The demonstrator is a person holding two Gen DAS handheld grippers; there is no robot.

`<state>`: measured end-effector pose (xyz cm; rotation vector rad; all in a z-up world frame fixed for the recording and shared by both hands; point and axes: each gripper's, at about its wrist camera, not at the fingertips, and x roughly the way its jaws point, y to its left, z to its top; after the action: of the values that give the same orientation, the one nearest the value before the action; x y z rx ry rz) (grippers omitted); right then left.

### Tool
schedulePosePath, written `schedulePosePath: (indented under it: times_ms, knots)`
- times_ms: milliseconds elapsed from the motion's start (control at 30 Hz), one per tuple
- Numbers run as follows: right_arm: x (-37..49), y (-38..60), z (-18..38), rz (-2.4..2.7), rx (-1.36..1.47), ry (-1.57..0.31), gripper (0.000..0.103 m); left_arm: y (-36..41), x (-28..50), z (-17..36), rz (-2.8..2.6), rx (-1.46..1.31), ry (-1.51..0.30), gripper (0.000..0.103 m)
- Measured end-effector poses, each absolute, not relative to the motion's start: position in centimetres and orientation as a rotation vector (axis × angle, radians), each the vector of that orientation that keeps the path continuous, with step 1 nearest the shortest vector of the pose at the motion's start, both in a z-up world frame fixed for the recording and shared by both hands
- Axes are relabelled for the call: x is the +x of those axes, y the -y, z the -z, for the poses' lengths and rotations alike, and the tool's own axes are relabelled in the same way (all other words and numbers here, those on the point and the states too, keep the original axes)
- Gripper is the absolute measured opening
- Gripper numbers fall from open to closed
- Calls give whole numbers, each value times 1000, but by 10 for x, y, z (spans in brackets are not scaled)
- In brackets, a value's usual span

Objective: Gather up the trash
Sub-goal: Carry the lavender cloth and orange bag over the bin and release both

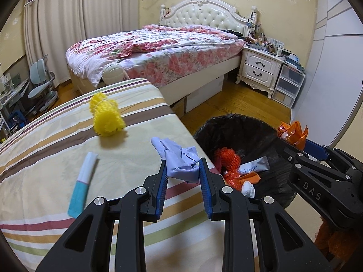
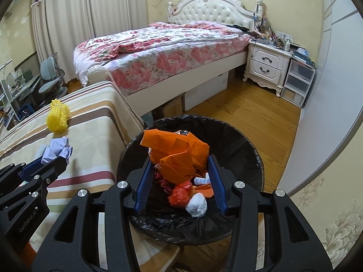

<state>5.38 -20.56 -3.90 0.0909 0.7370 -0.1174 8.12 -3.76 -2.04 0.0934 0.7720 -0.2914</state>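
My left gripper [image 1: 183, 164] is shut on a crumpled pale blue glove [image 1: 179, 158], held just above the striped table's right edge; it also shows in the right wrist view [image 2: 57, 150]. My right gripper [image 2: 179, 158] is shut on a crumpled orange wrapper [image 2: 179, 151] over the black-lined trash bin [image 2: 245, 149]. In the left wrist view the wrapper [image 1: 293, 133] sticks up from the right gripper beyond the bin [image 1: 226, 124]. The bin holds orange netting [image 1: 229, 158], a silver sachet [image 1: 254, 166] and a white wad [image 2: 197, 205]. A yellow foam net [image 1: 106, 117] and a white-teal packet [image 1: 82, 182] lie on the table.
The striped tablecloth table [image 1: 45, 158] is on the left, the bin right beside its edge. A floral bed [image 1: 158, 49], white nightstand [image 1: 261, 68] and plastic drawers [image 1: 288, 86] stand beyond on the wood floor. A chair and desk [image 1: 40, 86] are far left.
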Motion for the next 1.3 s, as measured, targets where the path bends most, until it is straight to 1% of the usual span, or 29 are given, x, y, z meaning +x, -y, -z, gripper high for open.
schedulePosePath:
  times_ms: [400,700,733,767,800,833,867,900,967,1067,1300]
  knots:
    - [62,236,52,156,121,-757,46,80,101,32,318,151,-785,28]
    - [70,247,57,168,134,-768,47,97,107,37,328,191,-783,29]
    - [70,249,58,175,135,-768,48,98,107,38,329,192,-788,30]
    - [70,250,58,181,138,-769,48,99,108,38,333,194,-793,36]
    - [71,250,58,183,142,-771,54,99,108,39,333,196,-793,45]
    - [71,251,59,186,147,-769,62,99,108,39,329,198,-791,50]
    - [70,252,58,191,147,-764,63,100,107,39,326,198,-788,57]
    - [70,252,59,193,146,-764,63,99,107,39,323,196,-786,60]
    - [69,254,59,201,147,-762,63,99,107,39,317,194,-787,62]
    - [69,256,59,209,151,-761,63,96,107,38,306,191,-786,67]
    - [66,256,56,215,150,-755,66,85,104,34,279,179,-777,70]
